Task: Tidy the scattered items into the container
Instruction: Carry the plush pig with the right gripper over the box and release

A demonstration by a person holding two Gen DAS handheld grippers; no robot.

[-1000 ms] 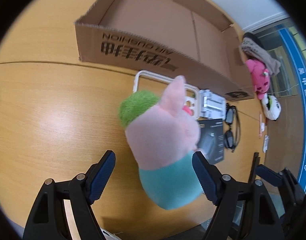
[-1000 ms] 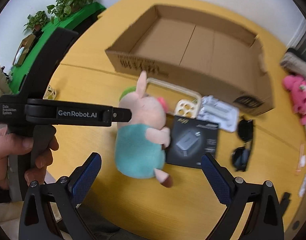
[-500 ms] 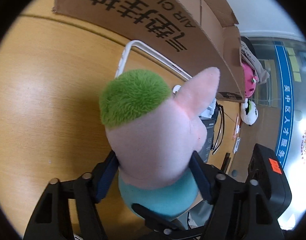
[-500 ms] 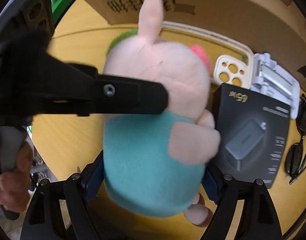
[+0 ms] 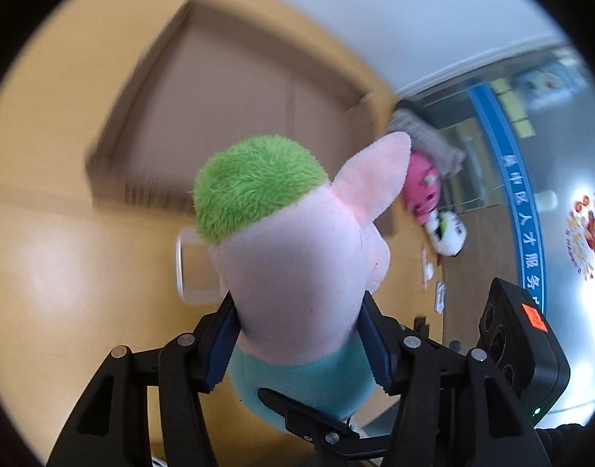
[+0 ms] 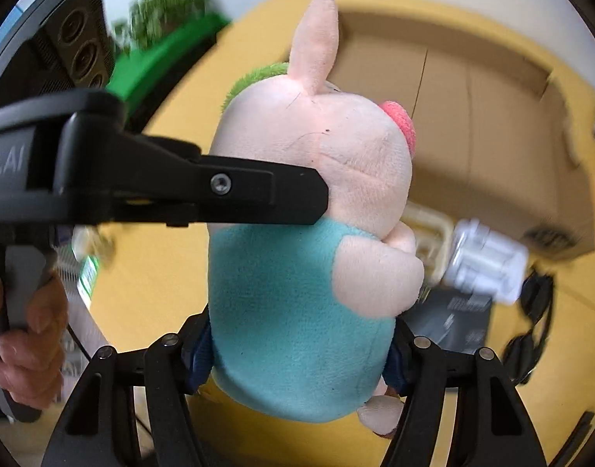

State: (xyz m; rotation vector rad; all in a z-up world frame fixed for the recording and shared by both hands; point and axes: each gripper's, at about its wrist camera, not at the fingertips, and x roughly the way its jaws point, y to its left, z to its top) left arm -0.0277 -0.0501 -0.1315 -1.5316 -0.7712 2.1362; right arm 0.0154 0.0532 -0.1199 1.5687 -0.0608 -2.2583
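Observation:
A pink plush pig (image 5: 297, 272) with green hair and a teal shirt is held by both grippers above the wooden table. My left gripper (image 5: 297, 342) is shut on its head and neck. My right gripper (image 6: 297, 354) is shut on its teal body (image 6: 293, 330). The left gripper's finger (image 6: 258, 190) crosses the right wrist view at the pig's head. The open cardboard box (image 5: 235, 89) lies beyond the pig, blurred; it also shows in the right wrist view (image 6: 492, 124).
On the table (image 6: 157, 272) near the box lie a white phone case (image 6: 429, 229), a white packet (image 6: 488, 264), a black charger box (image 6: 453, 323) and sunglasses (image 6: 531, 330). A pink toy (image 5: 422, 190) and a white toy (image 5: 449, 229) sit at the far right.
Both grippers closed on the pig and lifted it off the table. The box now sits lower and farther in view, blurred by motion.

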